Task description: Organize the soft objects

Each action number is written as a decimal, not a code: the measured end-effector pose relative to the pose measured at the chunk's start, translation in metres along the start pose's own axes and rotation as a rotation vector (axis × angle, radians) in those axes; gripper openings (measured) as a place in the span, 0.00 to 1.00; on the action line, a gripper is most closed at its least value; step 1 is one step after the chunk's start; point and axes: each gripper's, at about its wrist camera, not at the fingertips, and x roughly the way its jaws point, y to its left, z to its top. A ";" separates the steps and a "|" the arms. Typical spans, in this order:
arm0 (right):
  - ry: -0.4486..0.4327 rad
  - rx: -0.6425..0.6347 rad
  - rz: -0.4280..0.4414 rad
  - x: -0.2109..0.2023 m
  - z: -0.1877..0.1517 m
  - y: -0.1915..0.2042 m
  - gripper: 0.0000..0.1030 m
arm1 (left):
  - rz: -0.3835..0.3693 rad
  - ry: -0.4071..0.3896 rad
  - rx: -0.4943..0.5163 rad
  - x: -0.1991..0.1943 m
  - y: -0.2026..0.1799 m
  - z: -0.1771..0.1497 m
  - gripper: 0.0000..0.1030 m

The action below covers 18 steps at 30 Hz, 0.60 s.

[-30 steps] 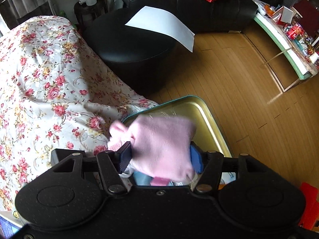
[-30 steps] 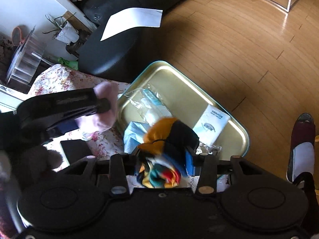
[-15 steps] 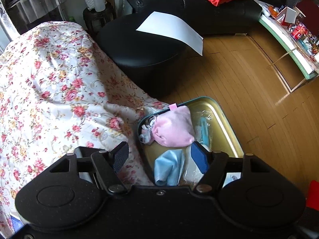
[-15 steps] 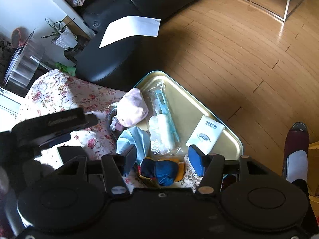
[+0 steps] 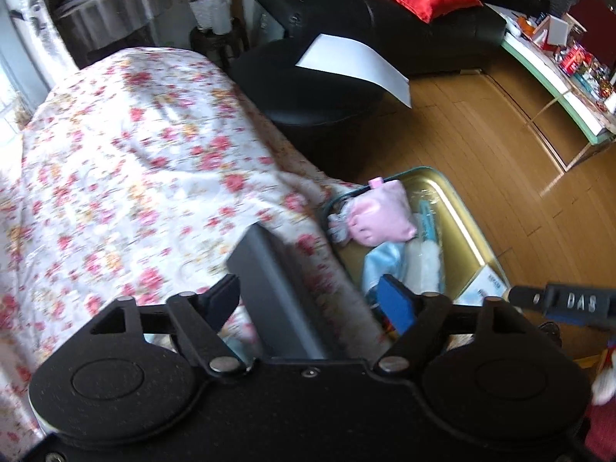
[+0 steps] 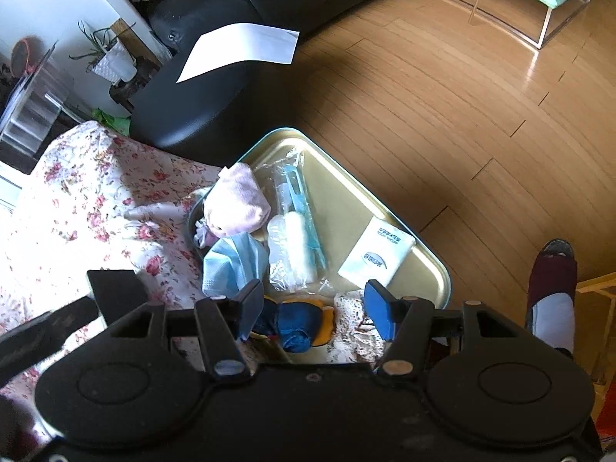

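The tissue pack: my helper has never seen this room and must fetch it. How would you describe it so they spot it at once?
Find the gold tray at the edge of the floral cloth. The tissue pack lies flat in the tray near the side facing the wooden floor, apart from the other items. It alone is a white rectangle with blue print; its neighbours are soft bundles or clear wrapping.

The left gripper [image 5: 312, 300] points down, its jaws opening and holding nothing. The right gripper [image 6: 313, 306] points down too, jaws apart.
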 end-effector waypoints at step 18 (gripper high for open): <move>-0.104 -0.161 -0.034 -0.015 -0.033 0.028 0.61 | 0.133 -0.076 -0.081 -0.063 0.115 -0.112 0.74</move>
